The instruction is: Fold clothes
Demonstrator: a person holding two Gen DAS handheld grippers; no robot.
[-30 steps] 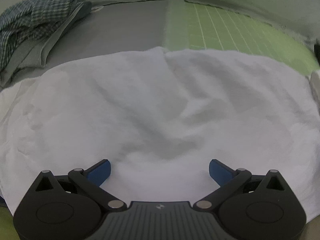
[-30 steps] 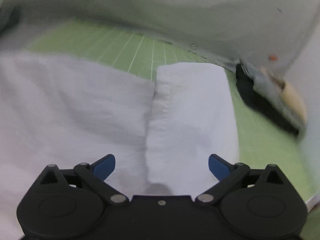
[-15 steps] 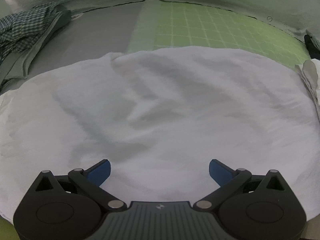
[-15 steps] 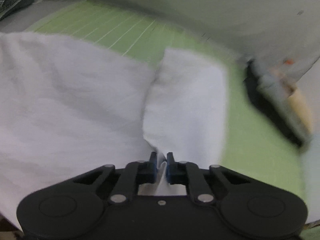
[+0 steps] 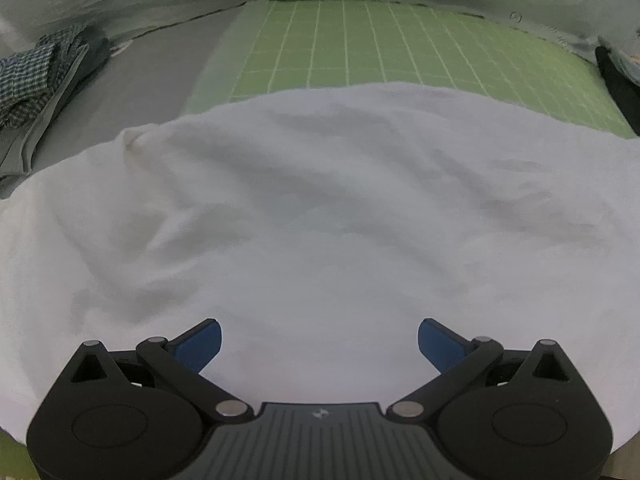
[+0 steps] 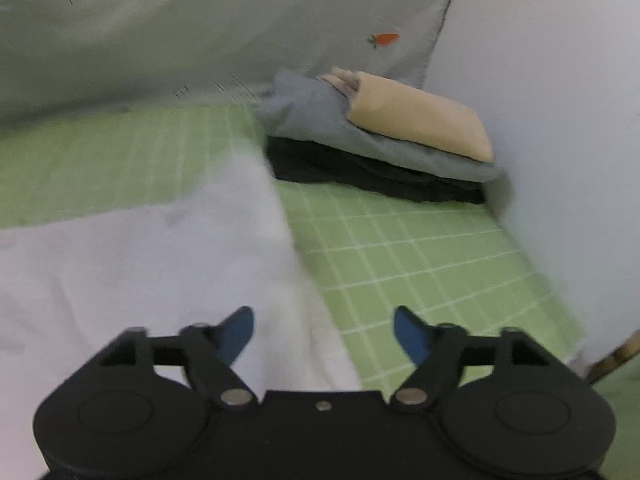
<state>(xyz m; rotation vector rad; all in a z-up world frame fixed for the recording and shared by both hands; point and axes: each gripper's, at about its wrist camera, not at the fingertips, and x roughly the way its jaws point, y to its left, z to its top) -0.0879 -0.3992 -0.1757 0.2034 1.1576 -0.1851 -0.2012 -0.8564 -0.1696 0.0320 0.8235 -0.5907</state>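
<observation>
A white garment (image 5: 320, 208) lies spread and wrinkled across the green grid mat (image 5: 360, 48), filling most of the left wrist view. My left gripper (image 5: 319, 342) is open just above it, holding nothing. In the right wrist view the garment's right edge (image 6: 168, 264) lies on the mat (image 6: 420, 248). My right gripper (image 6: 323, 334) is open over that edge, left fingertip over the cloth, right fingertip over the mat, holding nothing.
A stack of folded clothes, tan on grey on black (image 6: 384, 144), sits at the mat's far right corner against a white wall (image 6: 560, 100). A checked garment (image 5: 36, 76) lies crumpled far left on the grey surface. A pale sheet (image 6: 200, 20) hangs behind.
My right gripper closed on the garment's right sleeve area half a second ago, has now let go and opened, and swung right toward the folded stack. The left gripper stayed open and shifted slightly.
</observation>
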